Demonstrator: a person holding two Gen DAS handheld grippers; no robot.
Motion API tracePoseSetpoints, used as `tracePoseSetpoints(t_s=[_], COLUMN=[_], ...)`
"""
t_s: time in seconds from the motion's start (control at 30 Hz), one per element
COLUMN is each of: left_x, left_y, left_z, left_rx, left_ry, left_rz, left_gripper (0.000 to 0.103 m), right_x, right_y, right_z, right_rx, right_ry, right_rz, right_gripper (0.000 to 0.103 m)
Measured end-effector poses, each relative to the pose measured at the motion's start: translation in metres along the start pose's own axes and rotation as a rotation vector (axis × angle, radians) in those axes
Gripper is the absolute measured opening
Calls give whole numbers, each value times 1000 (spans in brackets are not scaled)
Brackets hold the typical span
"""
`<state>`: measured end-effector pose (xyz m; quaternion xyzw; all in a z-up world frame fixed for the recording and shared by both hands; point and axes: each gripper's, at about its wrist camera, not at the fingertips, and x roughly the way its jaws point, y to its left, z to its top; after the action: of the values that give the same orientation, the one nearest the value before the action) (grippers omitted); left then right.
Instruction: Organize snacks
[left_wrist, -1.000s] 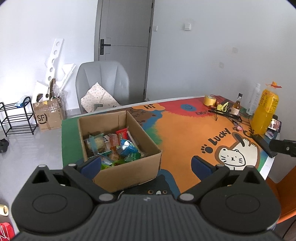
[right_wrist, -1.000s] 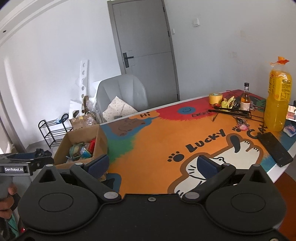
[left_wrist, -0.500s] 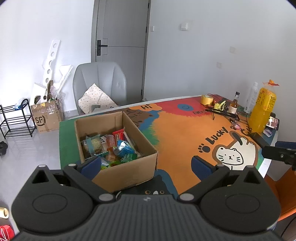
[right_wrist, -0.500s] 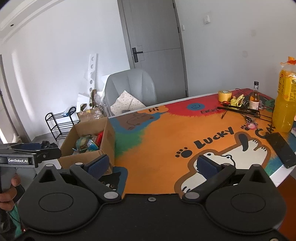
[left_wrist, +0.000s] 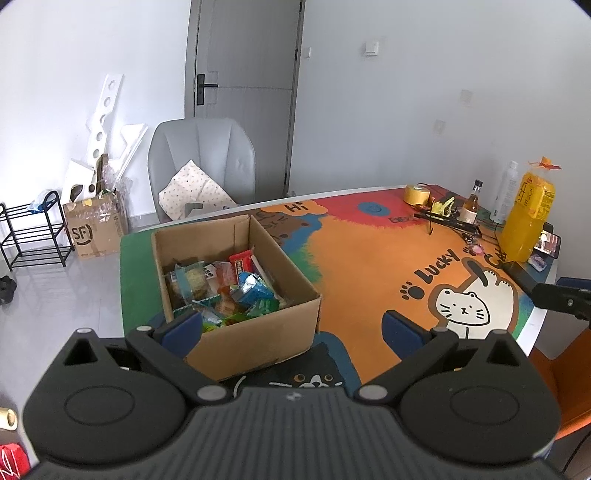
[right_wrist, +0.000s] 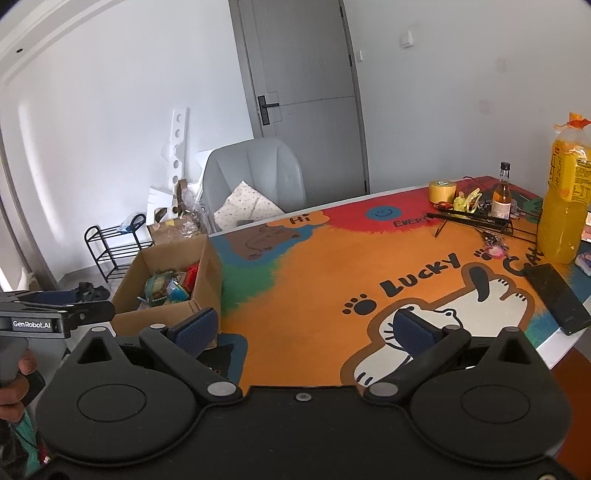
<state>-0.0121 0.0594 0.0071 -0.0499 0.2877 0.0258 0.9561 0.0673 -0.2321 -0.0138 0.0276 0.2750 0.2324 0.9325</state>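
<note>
Both grippers — left gripper (left_wrist: 291, 325), right gripper (right_wrist: 303, 326) — hang spread wide, empty. The snacks (left_wrist: 221, 286) lie inside the cardboard box (left_wrist: 258, 339) on the mat's left corner; juice bottle (right_wrist: 563, 199) and phone (right_wrist: 557, 299) sit well apart, far right.

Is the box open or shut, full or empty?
Open, partly full: the box has no lid or flaps over it, and snacks cover its floor below the rim.

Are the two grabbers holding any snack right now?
No. The left gripper and the right gripper are both open and empty. The snacks all lie in the cardboard box.
</note>
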Motion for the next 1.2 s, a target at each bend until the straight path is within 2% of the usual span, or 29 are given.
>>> tracePoseSetpoints(t_s=[1.2], left_x=[1], left_y=[9], left_z=[-3], left_rx=[-11], left_ry=[7], left_rz=[10], left_gripper=[103], right_x=[1], right_y=[3], right_z=[1], right_rx=[-13], right_ry=[5], right_rz=[5], right_gripper=[103])
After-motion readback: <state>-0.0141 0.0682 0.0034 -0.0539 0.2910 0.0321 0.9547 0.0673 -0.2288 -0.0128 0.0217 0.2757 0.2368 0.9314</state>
